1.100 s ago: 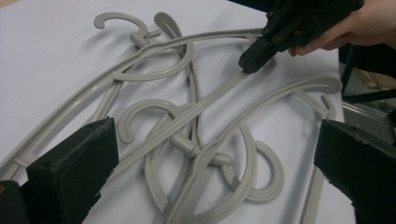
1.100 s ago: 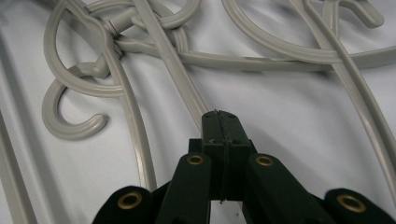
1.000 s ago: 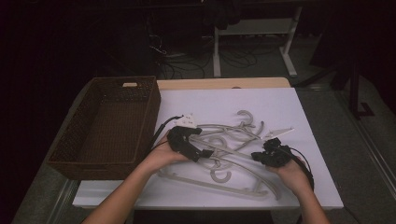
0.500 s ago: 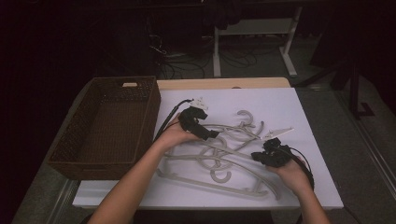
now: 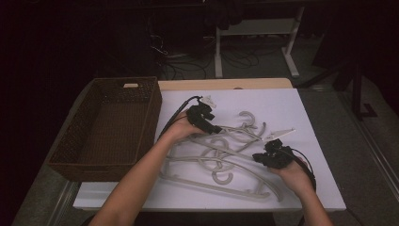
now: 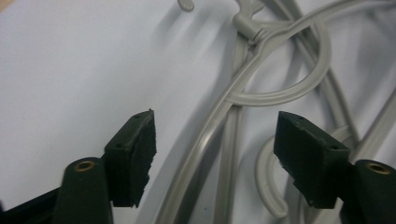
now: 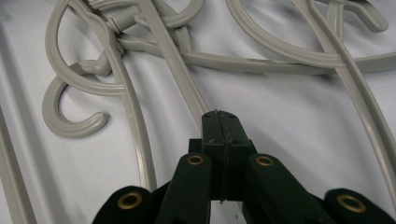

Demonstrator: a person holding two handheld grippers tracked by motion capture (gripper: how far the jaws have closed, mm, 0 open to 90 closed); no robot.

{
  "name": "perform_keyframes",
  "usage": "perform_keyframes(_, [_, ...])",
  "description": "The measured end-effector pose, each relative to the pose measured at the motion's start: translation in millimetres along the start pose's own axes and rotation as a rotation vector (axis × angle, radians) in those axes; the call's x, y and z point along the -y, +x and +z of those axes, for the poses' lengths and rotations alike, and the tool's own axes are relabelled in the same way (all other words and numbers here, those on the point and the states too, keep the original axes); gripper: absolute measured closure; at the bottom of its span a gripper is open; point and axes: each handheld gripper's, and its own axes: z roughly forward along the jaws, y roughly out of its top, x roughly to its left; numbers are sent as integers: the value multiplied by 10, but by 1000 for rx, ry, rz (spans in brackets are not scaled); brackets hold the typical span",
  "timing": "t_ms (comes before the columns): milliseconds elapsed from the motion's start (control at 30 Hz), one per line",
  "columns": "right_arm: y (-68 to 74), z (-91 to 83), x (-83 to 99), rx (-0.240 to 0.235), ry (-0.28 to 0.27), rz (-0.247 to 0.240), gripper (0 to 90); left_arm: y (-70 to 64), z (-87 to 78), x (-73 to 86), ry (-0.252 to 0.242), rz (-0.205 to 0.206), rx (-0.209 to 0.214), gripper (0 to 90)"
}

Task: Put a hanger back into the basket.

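A tangle of pale grey plastic coat hangers (image 5: 221,150) lies on a white sheet (image 5: 306,113) covering the desk (image 5: 226,84), their long bars running mostly left to right and slanting toward the near right corner, with the curved hooks (image 5: 248,117) pointing toward the far side and the middle of the pile. The left tongs (image 5: 203,117), held in a hand (image 5: 181,127) at the far left edge of the heap, stand wide apart in the left gripper view (image 6: 215,154), hovering over a smooth arched hanger bar (image 6: 219,116) and gripping nothing. The right tongs (image 5: 268,157), in the other hand (image 5: 294,172) at the near right, are pressed together in the right gripper view (image 7: 219,122); a hanger bar (image 7: 177,70) runs under their tips, but whether they pinch it cannot be told. A rectangular dark brown woven wicker basket (image 5: 70,136) with a handle slot in its far wall sits just left of the sheet, its long axis running near to far, with nothing visible inside. The hangers are slim, rounded and matt, several overlapping where hooks loop through one another
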Motion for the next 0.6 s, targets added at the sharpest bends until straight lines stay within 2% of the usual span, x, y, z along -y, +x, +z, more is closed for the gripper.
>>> perform_keyframes(133, [5,2,-5,-1,-1,-1,891,25,47,2,13,17,-11,424])
perform_keyframes(367, [4,2,-7,-2,-3,-3,890,-13,134,-36,74,90,-27,513])
perform_keyframes(533, [9,4,-11,2,-5,-9,891,-30,149,-63,81,113,-30,611])
perform_keyframes(567, [11,4,-13,4,-6,-11,891,-31,149,-66,97,128,-60,625])
perform_keyframes(600, [11,4,-13,4,-6,-11,891,-31,149,-66,97,128,-60,624])
